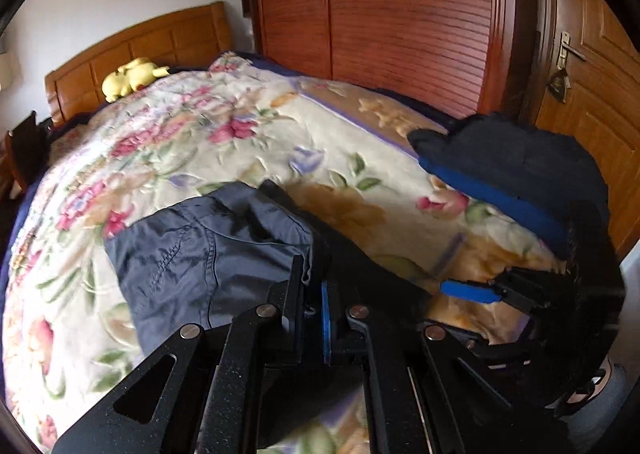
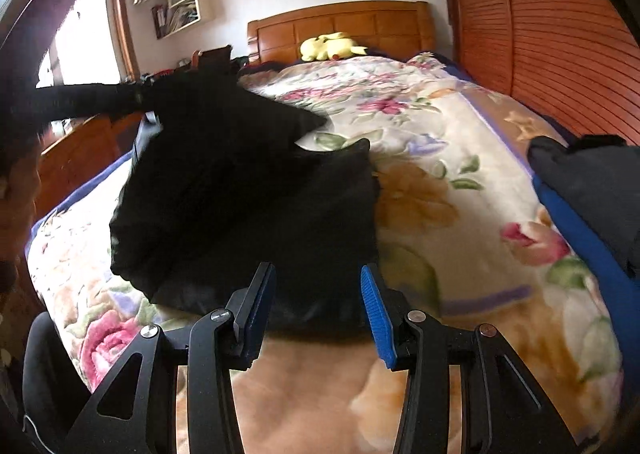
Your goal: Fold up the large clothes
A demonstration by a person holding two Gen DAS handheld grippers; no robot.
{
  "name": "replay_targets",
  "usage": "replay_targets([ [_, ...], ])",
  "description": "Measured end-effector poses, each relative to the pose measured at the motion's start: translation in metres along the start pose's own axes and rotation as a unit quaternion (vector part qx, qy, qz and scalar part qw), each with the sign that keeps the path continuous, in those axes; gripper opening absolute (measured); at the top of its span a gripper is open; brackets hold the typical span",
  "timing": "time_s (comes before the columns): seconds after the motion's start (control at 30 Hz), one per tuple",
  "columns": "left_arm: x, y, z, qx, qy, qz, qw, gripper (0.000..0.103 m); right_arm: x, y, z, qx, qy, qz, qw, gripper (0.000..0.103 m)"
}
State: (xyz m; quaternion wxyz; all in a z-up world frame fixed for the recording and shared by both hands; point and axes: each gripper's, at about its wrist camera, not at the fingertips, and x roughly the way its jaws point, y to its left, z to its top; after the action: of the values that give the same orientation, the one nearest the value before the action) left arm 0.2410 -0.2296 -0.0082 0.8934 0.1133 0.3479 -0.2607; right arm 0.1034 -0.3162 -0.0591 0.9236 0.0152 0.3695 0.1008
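A fold looks to be in progress: the left tool [image 1: 314, 294] is clamped together on an edge of the dark garment [image 1: 192, 254], a fold of cloth caught between its pads. The right tool [image 2: 318, 310] stands apart, nothing between its pads, just over the garment's near edge. The next move probably calls for laying the gripped edge flat across the rest and squaring it, with the right tool free to pin or smooth. The garment, thin, slick and stitched, lies bunched on the flowered bed cover [image 1: 248, 142] toward the foot of the bed. A second dark, blue-trimmed garment [image 1: 516, 170] sits at the bed's wardrobe-side edge.
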Motion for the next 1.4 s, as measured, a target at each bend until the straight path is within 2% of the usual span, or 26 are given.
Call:
replay_targets([
  [0.13, 0.008, -0.005, -0.009, 0.009, 0.007, 0.020, 0.9997, 0.007, 0.000, -0.005, -0.008, -0.004, 0.015, -0.010, 1.000, 0.046],
  [0.23, 0.010, -0.003, -0.013, 0.003, 0.013, 0.017, 0.9998, 0.007, 0.002, -0.008, -0.010, -0.005, 0.023, -0.011, 1.000, 0.046],
  [0.4, -0.004, -0.003, -0.018, 0.001, -0.012, 0.021, 0.9997, 0.019, 0.003, -0.005, -0.001, -0.004, 0.023, -0.011, 1.000, 0.046],
  [0.53, -0.029, 0.007, -0.027, -0.009, -0.039, 0.015, 0.9991, 0.035, 0.010, -0.002, 0.010, -0.009, 0.011, -0.011, 1.000, 0.046],
  [0.7, -0.052, 0.025, -0.048, -0.016, -0.044, 0.017, 0.9988, 0.037, 0.008, 0.009, 0.025, -0.017, -0.009, -0.018, 1.000, 0.046],
  [0.73, -0.058, 0.031, -0.056, -0.015, -0.043, 0.020, 0.9987, 0.041, 0.007, 0.011, 0.030, -0.018, -0.016, -0.021, 0.999, 0.046],
  [0.83, -0.067, 0.047, -0.075, -0.020, -0.042, 0.026, 0.9986, 0.066, 0.004, 0.020, 0.045, -0.022, -0.038, -0.022, 0.999, 0.046],
  [0.87, -0.070, 0.053, -0.083, -0.026, -0.041, 0.029, 0.9984, 0.070, 0.002, 0.023, 0.051, -0.023, -0.046, -0.020, 0.998, 0.046],
  [1.0, -0.073, 0.078, -0.110, -0.060, -0.031, 0.042, 0.9969, 0.073, 0.000, 0.038, 0.063, -0.028, -0.071, -0.009, 0.997, 0.046],
  [1.13, -0.070, 0.103, -0.135, -0.094, -0.016, 0.055, 0.9939, 0.073, 0.004, 0.050, 0.070, -0.023, -0.092, 0.014, 0.995, 0.054],
  [1.27, -0.068, 0.123, -0.155, -0.119, -0.007, 0.063, 0.9909, 0.073, 0.024, 0.062, 0.072, -0.024, -0.081, 0.021, 0.996, 0.058],
  [1.4, -0.072, 0.138, -0.168, -0.134, -0.006, 0.071, 0.9884, 0.073, 0.049, 0.064, 0.072, -0.018, -0.045, 0.015, 0.999, 0.058],
])
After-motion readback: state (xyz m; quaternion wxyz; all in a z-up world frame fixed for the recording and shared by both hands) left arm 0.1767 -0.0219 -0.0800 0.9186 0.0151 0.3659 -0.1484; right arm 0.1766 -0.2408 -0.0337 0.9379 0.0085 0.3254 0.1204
